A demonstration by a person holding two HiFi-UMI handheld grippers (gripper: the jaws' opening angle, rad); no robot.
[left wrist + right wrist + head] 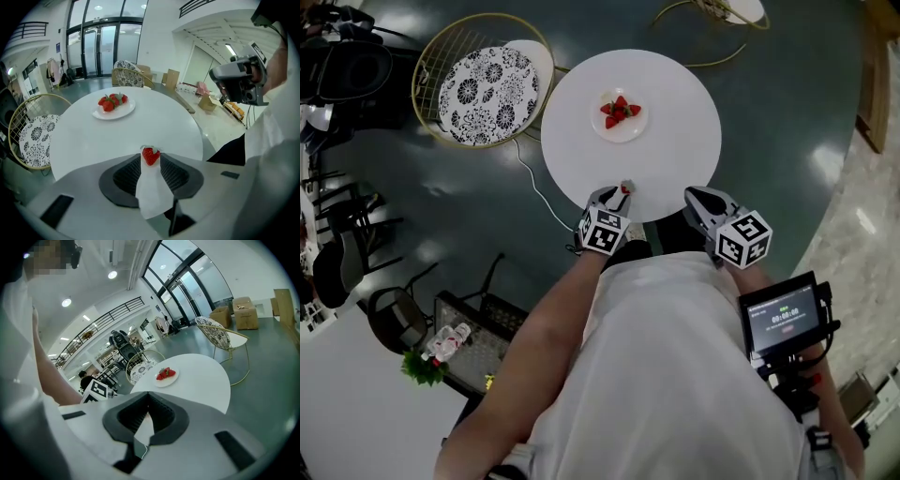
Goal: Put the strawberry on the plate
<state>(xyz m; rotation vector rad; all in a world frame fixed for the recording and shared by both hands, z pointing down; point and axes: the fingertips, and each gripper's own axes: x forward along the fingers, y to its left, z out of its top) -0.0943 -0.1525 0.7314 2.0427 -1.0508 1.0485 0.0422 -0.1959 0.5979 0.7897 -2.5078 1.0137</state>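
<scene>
A white plate (pixel 620 128) with several strawberries (pixel 620 110) sits at the far side of the round white table (pixel 675 141). One loose strawberry (pixel 626 186) lies at the table's near edge. My left gripper (pixel 619 194) is at that edge, open, and the strawberry (pixel 150 155) sits between its tips with bare table showing behind it. My right gripper (pixel 692 195) hovers at the near edge further right, shut, with nothing in it. The plate (pixel 114 112) lies ahead of the left jaws, and the right gripper view shows the plate (pixel 167 379) ahead and to the right.
A wire chair with a patterned cushion (pixel 487 94) stands left of the table, and another chair (pixel 712 19) beyond it. A small monitor (pixel 783 319) hangs at the person's right side. Dark glossy floor surrounds the table.
</scene>
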